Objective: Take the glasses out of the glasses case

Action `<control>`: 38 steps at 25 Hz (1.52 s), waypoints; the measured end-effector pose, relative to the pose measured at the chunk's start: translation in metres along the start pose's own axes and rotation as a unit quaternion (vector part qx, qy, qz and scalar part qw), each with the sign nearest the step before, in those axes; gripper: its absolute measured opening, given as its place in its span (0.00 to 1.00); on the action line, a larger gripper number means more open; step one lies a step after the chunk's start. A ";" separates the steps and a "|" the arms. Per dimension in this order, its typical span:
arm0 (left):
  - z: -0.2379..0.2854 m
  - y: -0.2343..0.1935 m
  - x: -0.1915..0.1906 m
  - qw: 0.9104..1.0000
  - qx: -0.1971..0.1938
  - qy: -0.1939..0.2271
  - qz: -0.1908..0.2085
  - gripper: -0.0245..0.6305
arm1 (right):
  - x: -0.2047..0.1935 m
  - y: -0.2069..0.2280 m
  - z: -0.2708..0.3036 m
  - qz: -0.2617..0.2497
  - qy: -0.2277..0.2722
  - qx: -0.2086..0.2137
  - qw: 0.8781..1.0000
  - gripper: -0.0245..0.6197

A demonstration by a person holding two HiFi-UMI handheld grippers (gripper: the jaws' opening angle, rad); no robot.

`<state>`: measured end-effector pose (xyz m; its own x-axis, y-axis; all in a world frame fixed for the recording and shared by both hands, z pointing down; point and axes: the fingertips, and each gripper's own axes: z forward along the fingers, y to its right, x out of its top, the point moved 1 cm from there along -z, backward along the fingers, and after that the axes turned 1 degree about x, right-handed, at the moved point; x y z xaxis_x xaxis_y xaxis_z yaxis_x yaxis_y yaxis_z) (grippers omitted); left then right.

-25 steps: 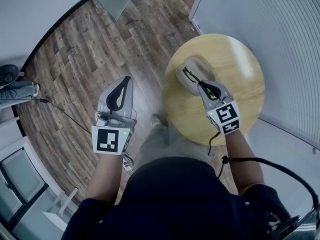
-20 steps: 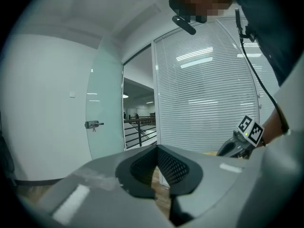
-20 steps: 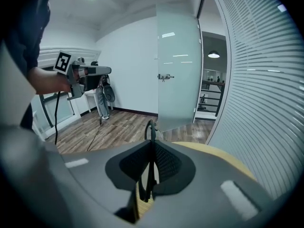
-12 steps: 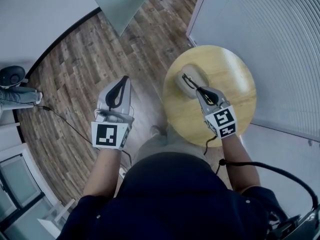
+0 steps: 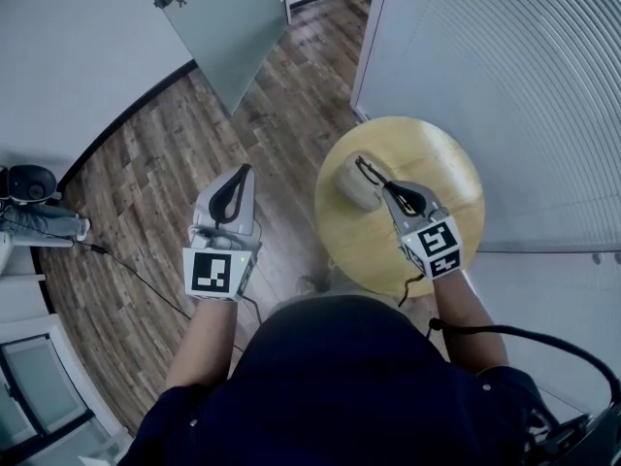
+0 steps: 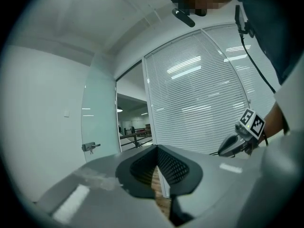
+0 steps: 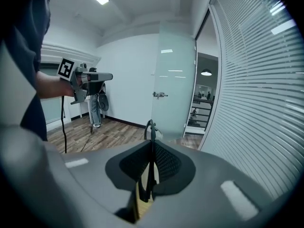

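Observation:
A grey glasses case [image 5: 349, 184] lies on the round wooden table [image 5: 441, 158]. My right gripper [image 5: 386, 185] hangs above the case's right edge, shut on black glasses [image 5: 369, 171]. Their frame sticks out past the fingertips toward the case. In the right gripper view the glasses [image 7: 151, 127] stand edge-on, pinched between the pads of the right gripper [image 7: 152, 145]. My left gripper [image 5: 244, 170] is held over the wooden floor, left of the table, shut with nothing in it. In its own view the left gripper [image 6: 157, 148] has its tips meeting.
A glass door [image 5: 228, 27] stands ahead beside a wall of blinds [image 5: 505, 66]. A cable [image 5: 126, 270] runs across the floor at the left, near a person's legs [image 5: 39, 226]. The table's far half is bare wood.
Both grippers have risen. The right one has carried the glasses up and away from the case, and the table looks smaller and further below.

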<state>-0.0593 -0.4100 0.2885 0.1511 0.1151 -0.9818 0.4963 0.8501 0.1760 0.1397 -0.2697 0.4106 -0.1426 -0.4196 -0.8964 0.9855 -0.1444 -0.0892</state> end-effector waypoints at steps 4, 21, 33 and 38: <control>-0.004 -0.002 0.012 1.000 0.001 0.014 0.008 0.05 | 0.014 0.005 -0.011 0.010 0.023 -0.008 1.000 0.09; 0.000 0.005 0.059 0.997 -0.029 0.066 0.036 0.05 | 0.078 0.007 -0.053 -0.014 0.080 -0.041 0.996 0.08; -0.003 0.002 0.064 0.997 -0.018 0.067 0.024 0.05 | 0.084 0.008 -0.054 -0.020 0.083 -0.046 0.995 0.08; 0.000 0.003 0.066 0.996 -0.024 0.077 0.027 0.05 | 0.083 0.013 -0.054 -0.018 0.085 -0.047 0.995 0.08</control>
<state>-0.0480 -0.3994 0.2240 0.0415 0.2359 -0.9709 0.4484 0.8640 0.2291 0.1461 -0.2580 0.3120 -0.1677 -0.2578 -0.9515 0.9855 -0.0691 -0.1550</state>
